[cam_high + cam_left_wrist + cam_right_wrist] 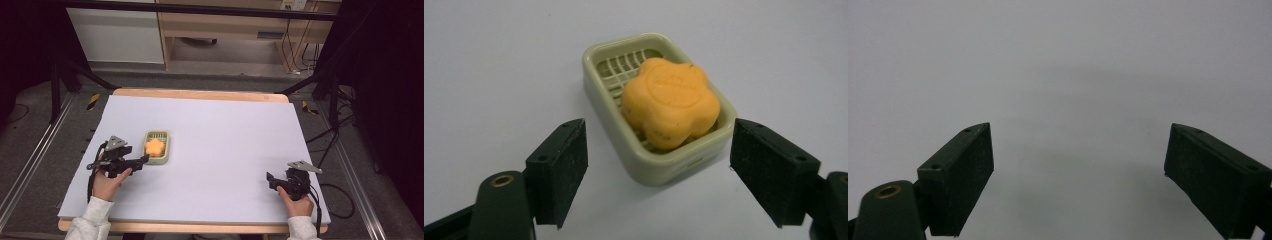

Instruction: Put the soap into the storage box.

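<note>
At the near edge of the table (210,112), at about seven o'clock in the high view, the person's left hand (106,182) holds the left gripper (142,160), its grey three-cornered plate on top and its jaws reaching toward three o'clock; at about five o'clock the right hand (295,202) holds the right gripper (270,179), low over the white surface, its jaws pointing toward nine o'clock; the two grippers lie well apart, and light sleeves show at the bottom edge

In the left gripper view the left gripper (659,155) has its two black jaws spread wide, gripping nothing; between them and just beyond, at twelve o'clock, sits the pale green soap dish (644,162), its near corner lying in the gap between the jaws without touching either, as far as can be told; the orange flower-shaped soap (669,102) rests inside on the slatted floor of the dish, toward its near end, with faint embossed lettering on top that is too small to read

In the right gripper view the right gripper (1078,160) also stands wide open, holding nothing, with bare white tabletop beyond its jaws

Farther off in the high view, the soap dish (164,155) sits just beside the left gripper's jaw tips, at nine o'clock of the table's middle; beyond the far wooden edge, at twelve o'clock, stand a dark frame (200,9) and wooden furniture (225,25) on a grey floor
</note>
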Available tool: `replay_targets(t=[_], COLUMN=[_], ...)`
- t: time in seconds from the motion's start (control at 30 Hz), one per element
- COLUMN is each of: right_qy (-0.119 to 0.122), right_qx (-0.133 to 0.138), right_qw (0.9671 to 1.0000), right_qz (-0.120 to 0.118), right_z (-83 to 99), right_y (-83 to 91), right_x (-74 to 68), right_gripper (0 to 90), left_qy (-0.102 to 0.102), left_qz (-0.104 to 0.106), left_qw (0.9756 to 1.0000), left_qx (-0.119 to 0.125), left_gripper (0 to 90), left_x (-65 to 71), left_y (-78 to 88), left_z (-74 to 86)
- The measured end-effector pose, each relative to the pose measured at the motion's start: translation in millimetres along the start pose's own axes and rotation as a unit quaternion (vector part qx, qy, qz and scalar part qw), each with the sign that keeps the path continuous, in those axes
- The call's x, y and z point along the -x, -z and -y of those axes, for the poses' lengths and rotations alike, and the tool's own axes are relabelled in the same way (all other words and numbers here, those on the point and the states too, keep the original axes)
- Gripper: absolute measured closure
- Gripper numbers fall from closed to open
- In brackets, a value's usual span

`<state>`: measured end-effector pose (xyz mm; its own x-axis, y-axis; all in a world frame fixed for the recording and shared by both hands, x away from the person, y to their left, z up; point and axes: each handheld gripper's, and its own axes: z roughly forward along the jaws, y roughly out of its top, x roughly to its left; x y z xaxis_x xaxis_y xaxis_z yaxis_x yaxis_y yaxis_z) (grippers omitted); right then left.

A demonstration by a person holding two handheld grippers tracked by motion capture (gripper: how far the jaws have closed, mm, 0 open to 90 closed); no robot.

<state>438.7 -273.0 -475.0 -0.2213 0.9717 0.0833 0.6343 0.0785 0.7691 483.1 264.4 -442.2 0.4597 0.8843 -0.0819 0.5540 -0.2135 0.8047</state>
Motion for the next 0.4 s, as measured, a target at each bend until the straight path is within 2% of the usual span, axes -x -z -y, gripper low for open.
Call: replay_targets(t=[0.17, 0.4], right_qy=[0.0, -0.001], right_qx=[-0.003, -0.009], right_qw=[1.0, 0.9999], right_qz=[0.004, 0.005], right_z=[1.2, 1.6], right_y=[-0.4, -1.5], right_x=[2.1, 1.7], right_gripper=[12.6, 12.6], left_qy=[0.012, 0.009], left_qz=[-0.012, -0.027], left_qw=[0.9999, 0.9994], left_qx=[0.0, -0.022], left_gripper=[22.7, 22.7], left_x=[-9.6, -18.0], left_y=[7.4, 11.9], left_z=[13.9, 33.7])
